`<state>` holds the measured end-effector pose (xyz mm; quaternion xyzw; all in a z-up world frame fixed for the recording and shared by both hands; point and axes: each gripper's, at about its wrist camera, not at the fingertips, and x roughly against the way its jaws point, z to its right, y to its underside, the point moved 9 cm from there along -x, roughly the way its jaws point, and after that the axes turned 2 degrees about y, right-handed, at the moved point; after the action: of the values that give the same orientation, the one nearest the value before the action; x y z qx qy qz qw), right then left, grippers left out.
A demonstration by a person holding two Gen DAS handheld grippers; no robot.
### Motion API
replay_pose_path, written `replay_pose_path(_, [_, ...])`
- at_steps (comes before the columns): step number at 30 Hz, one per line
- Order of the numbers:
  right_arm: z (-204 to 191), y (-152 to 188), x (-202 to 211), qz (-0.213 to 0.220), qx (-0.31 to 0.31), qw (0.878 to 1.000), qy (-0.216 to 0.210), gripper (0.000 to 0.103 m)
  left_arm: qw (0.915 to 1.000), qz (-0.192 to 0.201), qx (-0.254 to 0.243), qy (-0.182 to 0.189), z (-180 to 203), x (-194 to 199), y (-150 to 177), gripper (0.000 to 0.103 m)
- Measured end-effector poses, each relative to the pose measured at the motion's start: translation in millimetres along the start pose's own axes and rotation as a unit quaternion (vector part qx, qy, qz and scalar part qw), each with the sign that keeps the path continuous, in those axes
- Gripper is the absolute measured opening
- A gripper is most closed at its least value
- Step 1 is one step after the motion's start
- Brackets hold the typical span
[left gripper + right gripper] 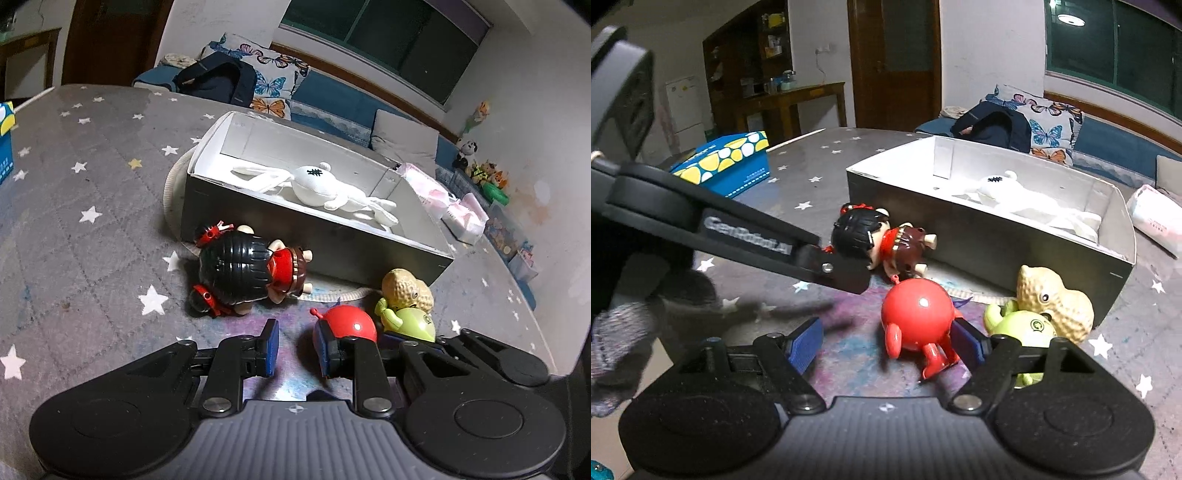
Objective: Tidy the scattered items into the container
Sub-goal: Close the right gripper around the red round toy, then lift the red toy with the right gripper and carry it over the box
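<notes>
On the tabletop (92, 184) the box (317, 240) stands toward the far side, with a plush toy (332, 188) lying inside it. Just before its near wall lies a doll (243, 269) at the left; to the right, a round toy (347, 325), then a peanut figure (406, 288) resting on a snail-like toy (410, 323). A patterned carton (727, 162) sits far left

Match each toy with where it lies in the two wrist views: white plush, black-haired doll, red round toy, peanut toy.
Things:
1. white plush
2. doll
3. red toy
4. peanut toy

Places:
A. between the right gripper's open fingers
B. inside the box
C. leaning over the green toy
D. on the mat, at the box's near left corner

Pairs: 1-B, 2-D, 3-A, 4-C
</notes>
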<state>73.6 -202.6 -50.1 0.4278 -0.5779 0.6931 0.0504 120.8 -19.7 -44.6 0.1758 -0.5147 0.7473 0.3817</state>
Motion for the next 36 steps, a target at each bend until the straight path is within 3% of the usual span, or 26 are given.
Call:
replay_pose_path(6, [3, -4, -6, 0.001, -0.001, 1.000, 0.009, 0.076, 0.9987, -0.013, 0.038, 0.032, 1, -4, 0, 0.024])
replay_pose_path(12, [4, -1, -14, -0.009, -0.001, 1.000, 0.014, 0.062, 0.9961, -0.026, 0.060, 0.059, 6, -10, 2, 0.024])
replay_pose_path(19, [8, 0, -13, -0.007, -0.005, 1.000, 0.018, 0.050, 0.9947, -0.027, 0.071, 0.069, 11, -16, 5, 0.033])
replay_pose_path(36, [8, 4, -15, -0.006, 0.000, 1.000, 0.029, 0.049, 0.9926, -0.019, 0.098, 0.070, 10, -25, 6, 0.042])
